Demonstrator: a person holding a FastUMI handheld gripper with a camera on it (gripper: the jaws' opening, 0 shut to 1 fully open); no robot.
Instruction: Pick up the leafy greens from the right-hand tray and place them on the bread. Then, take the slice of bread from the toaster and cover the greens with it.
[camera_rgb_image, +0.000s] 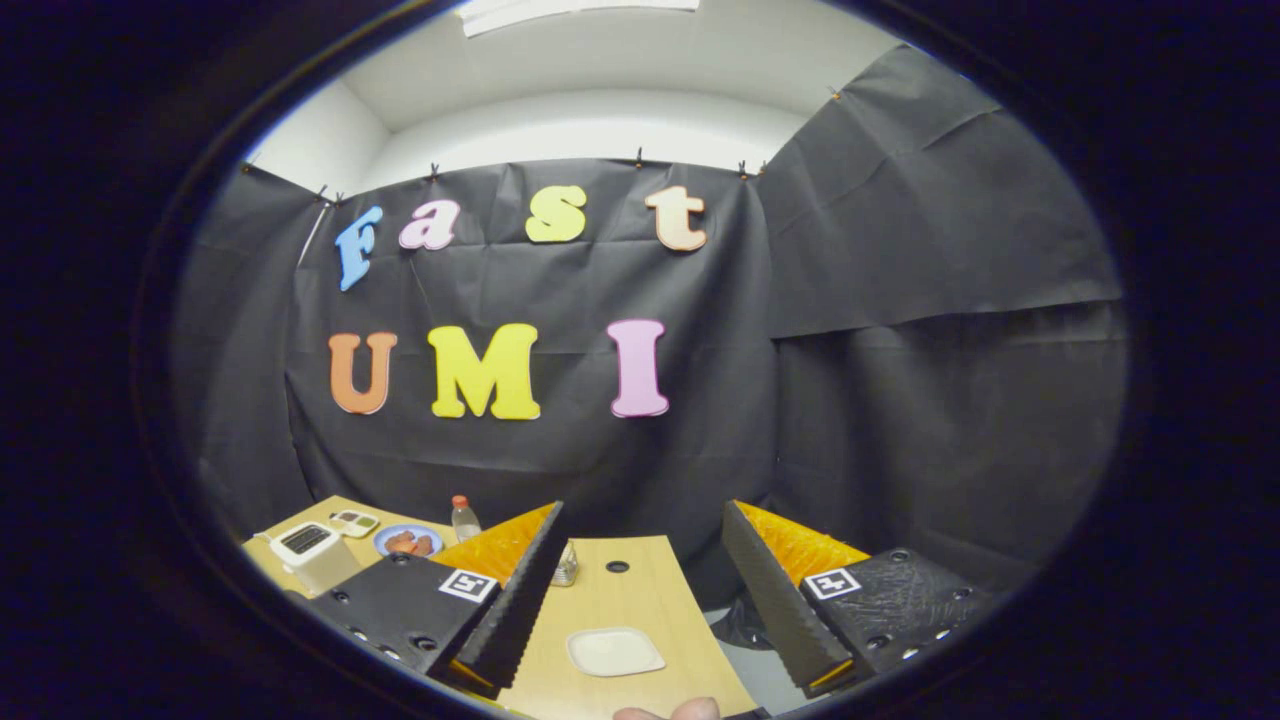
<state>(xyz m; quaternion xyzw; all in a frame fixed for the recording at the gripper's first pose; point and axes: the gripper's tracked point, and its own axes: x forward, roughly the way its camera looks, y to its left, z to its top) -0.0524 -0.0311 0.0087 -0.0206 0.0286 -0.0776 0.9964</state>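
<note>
My gripper (640, 590) hangs open high above a wooden table (640, 590), its two fingers spread wide with nothing between them. Below the gap between the fingers lies a small white tray (614, 651), which looks bare. A white toaster (312, 553) stands far off beyond the left finger, near the table's left corner. Just past it sit a small greenish tray (354, 522) and a blue plate (407, 541) with brownish food on it. I cannot make out leafy greens or a slice of bread at this distance.
A clear bottle with a red cap (465, 518) stands beyond the left finger. A small glass jar (566, 566) peeks out beside that finger. A round hole (617, 566) marks the table's far end. A fingertip of a person (668, 711) shows at the table's near edge.
</note>
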